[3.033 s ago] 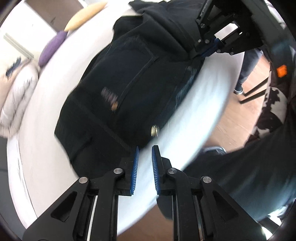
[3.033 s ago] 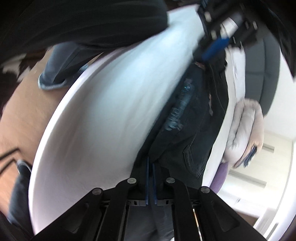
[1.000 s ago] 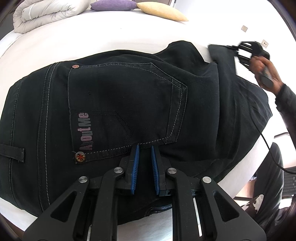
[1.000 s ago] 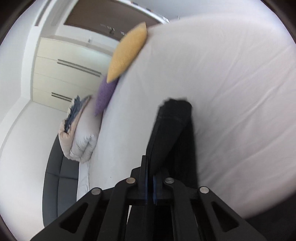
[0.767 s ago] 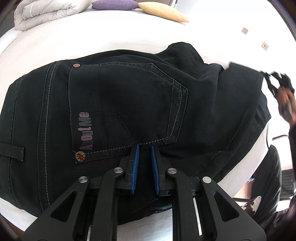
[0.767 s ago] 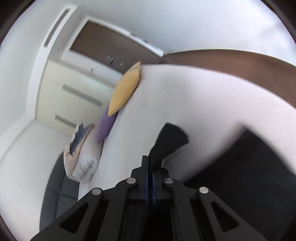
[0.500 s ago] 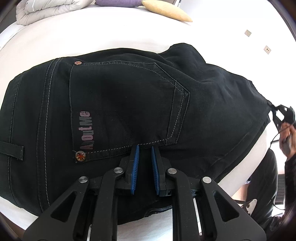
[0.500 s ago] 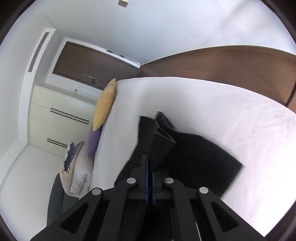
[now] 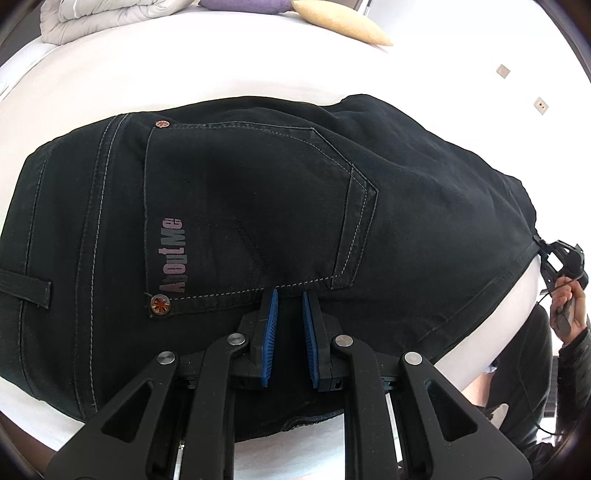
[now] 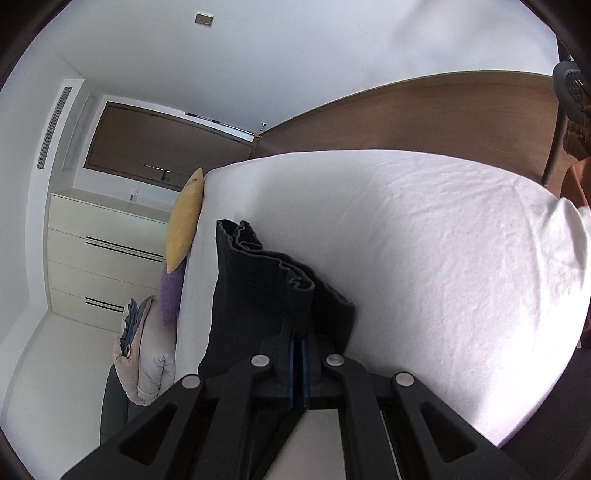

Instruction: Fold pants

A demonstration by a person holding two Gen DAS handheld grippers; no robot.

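Observation:
Black jeans (image 9: 236,206) lie on the white bed (image 9: 155,74), seat up, with a back pocket marked "AboutMe". My left gripper (image 9: 288,295) rests on them just below the pocket, jaws slightly apart with nothing between them. My right gripper (image 10: 298,341) is shut on the folded leg end of the jeans (image 10: 266,280), which bunches up ahead of it over the bed (image 10: 424,258). In the left wrist view the right gripper (image 9: 554,254) shows at the far right, holding the jeans' edge.
A yellow cushion (image 9: 343,22), a purple cushion (image 9: 240,4) and a rolled grey duvet (image 9: 110,14) lie at the far side of the bed. White drawers (image 10: 103,266) stand beyond. The person's legs (image 9: 532,369) are at the bed's right edge.
My right gripper has carried the leg end down and to the right, laying that part of the jeans flat. My left gripper has stayed below the pocket.

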